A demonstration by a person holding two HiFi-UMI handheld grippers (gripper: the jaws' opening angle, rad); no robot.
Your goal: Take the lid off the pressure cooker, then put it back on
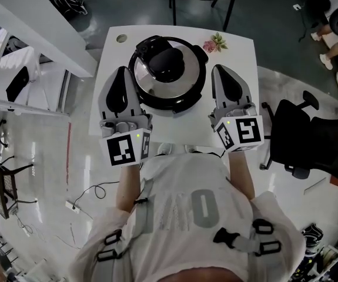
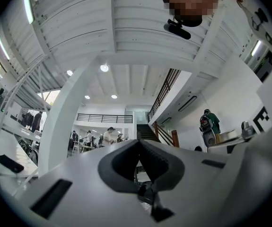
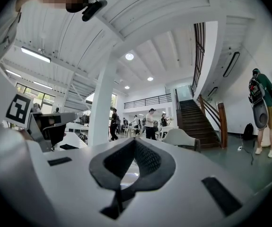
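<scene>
Fingers (image 2: 119,164) closed, empty: left gripper (image 1: 121,70) and right gripper (image 1: 220,69) flank the steel-lidded pressure cooker (image 1: 169,82)

White table (image 1: 242,54) on glossy pale floor (image 1: 51,157), black office chair (image 1: 310,140) alongside.

A: What does the person (image 1: 192,228) wear?
B: A white shirt (image 1: 177,178) with short sleeves (image 1: 111,223) and big grey letters (image 1: 204,207) on it.
A: Anything on top?
B: Grey straps (image 1: 143,207), with black buckles (image 1: 226,237) at 5 and 7 o'clock.
</scene>
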